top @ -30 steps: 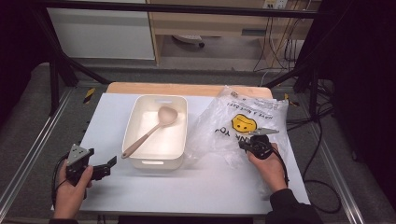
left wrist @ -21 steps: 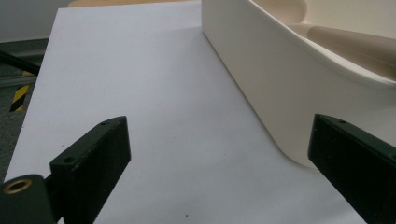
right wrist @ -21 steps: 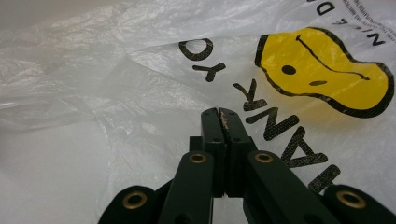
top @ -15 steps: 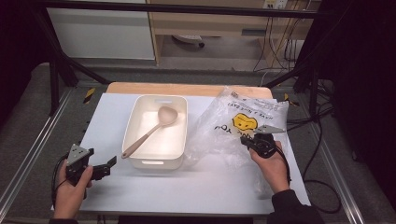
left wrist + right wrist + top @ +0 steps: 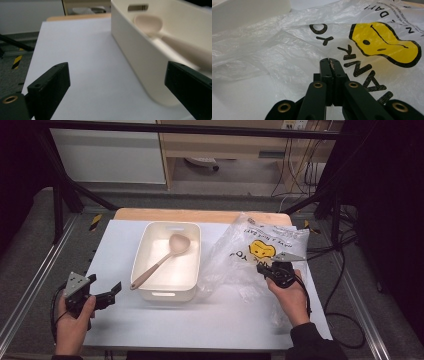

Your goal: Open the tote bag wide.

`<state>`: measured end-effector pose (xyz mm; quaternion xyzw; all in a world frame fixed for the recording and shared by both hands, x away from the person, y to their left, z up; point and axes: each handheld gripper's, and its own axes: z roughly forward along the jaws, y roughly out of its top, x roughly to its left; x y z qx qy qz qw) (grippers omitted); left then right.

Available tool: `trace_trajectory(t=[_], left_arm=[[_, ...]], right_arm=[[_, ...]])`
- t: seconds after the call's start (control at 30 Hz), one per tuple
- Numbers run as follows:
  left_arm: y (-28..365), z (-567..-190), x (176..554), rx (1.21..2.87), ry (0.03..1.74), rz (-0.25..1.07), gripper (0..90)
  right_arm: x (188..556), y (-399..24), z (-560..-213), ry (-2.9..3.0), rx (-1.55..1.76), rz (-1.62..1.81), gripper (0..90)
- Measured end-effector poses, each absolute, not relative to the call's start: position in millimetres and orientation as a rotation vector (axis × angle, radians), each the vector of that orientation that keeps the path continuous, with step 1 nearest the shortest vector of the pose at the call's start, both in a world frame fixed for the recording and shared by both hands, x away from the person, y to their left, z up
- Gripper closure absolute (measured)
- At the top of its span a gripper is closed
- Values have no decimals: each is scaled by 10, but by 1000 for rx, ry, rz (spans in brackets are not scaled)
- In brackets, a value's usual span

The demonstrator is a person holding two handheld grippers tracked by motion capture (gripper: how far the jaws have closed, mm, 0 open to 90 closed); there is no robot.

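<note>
A clear plastic bag (image 5: 235, 270) printed with a yellow face and black letters lies crumpled on the right of the white table top (image 5: 125, 320). My right gripper (image 5: 260, 266) rests on its near side. In the right gripper view the jaws (image 5: 331, 61) are pressed together, with a thin sliver of the bag (image 5: 287, 45) film pinched at the tips. A cream tub (image 5: 167, 226) stands at the centre with a pale wooden spoon (image 5: 160, 262) lying aslant inside. My left gripper (image 5: 105, 284) is open, held low just left of the tub (image 5: 132, 50), with bare table between its jaws (image 5: 120, 85). The spoon's bowl (image 5: 150, 23) rests near the tub's far end.
A wooden strip (image 5: 200, 215) runs along the table's far edge. Metal rails (image 5: 30, 285) flank the table on both sides. Cables (image 5: 345, 275) trail off to the right. A white cabinet (image 5: 110, 155) and a wooden shelf unit (image 5: 240, 145) stand beyond the table.
</note>
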<state>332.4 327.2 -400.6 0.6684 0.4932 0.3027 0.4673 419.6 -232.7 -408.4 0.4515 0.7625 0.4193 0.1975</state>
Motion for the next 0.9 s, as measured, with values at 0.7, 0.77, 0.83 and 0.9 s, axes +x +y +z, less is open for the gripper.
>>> trace_trajectory(t=[0.7,0.77,0.83,0.9], left_arm=[[1638,-3363,3370,1755,864,576,212],[1460,-3417,3385,1762,847,562,238],[1296,-3475,3402,1779,836,541,256],[1149,-3532,3415,1794,832,521,287]], right_arm=[[4191,-2265,-4182,2231,1259,1153,900],[4177,-2261,-4163,2243,1267,1154,900],[4160,-2258,-4154,2241,1282,1165,900],[4129,-2251,-4159,2243,1292,1172,900]])
